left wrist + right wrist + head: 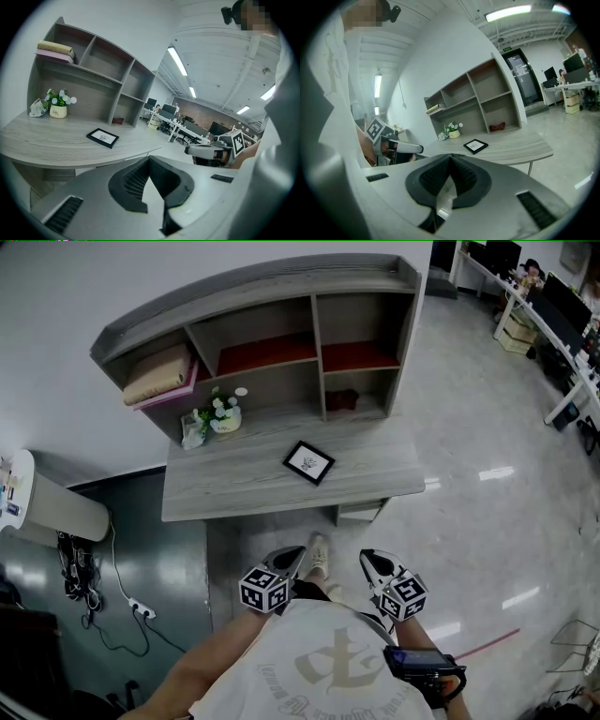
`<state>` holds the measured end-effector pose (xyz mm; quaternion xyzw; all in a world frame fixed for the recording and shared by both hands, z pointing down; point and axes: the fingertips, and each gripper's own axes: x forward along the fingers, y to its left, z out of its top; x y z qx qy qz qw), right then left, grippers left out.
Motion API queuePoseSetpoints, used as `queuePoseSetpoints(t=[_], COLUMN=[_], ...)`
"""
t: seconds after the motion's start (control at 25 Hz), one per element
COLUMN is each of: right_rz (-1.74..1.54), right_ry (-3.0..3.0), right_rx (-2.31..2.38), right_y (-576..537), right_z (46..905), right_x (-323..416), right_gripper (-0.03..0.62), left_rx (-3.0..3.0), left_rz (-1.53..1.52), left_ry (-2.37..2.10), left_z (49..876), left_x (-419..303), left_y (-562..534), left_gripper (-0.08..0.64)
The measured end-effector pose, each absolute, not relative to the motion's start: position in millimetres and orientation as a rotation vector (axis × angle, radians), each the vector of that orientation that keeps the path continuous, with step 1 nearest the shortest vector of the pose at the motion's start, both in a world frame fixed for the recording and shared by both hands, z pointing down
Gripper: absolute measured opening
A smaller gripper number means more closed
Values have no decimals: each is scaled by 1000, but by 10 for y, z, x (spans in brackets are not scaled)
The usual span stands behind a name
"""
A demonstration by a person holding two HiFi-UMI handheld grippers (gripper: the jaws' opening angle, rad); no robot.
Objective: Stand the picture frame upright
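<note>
A black picture frame [308,462] with a white print lies flat on the grey wooden desk [234,484], toward its right half. It also shows in the left gripper view as the frame [102,137] and in the right gripper view as the frame [476,146]. My left gripper [293,555] and my right gripper [371,561] are both shut and empty, held close to my body, well short of the desk's front edge. The closed left jaws [149,159] and the closed right jaws [450,157] point at the desk.
A shelf unit [281,334] stands on the desk's back. A small white flower pot [223,414] and a crumpled wrapper [193,430] sit at back left. Folded cloth and books [159,376] fill the upper-left shelf. Office desks [553,324] stand at far right.
</note>
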<state>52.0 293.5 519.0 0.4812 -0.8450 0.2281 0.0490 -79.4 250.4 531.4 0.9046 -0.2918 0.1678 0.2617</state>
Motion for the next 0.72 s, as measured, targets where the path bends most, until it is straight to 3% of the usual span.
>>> queuePoseSetpoints(t=[0.72], right_rz=[715], right_ry=[-2545], right_rx=[1420], right_y=[2325], right_z=[5268], right_x=[670], right_gripper=[5], left_rx=[2420], left_rz=[448], left_ry=[-811], left_z=[5345], left_x=[-692], left_y=[1910], left_gripper=[3])
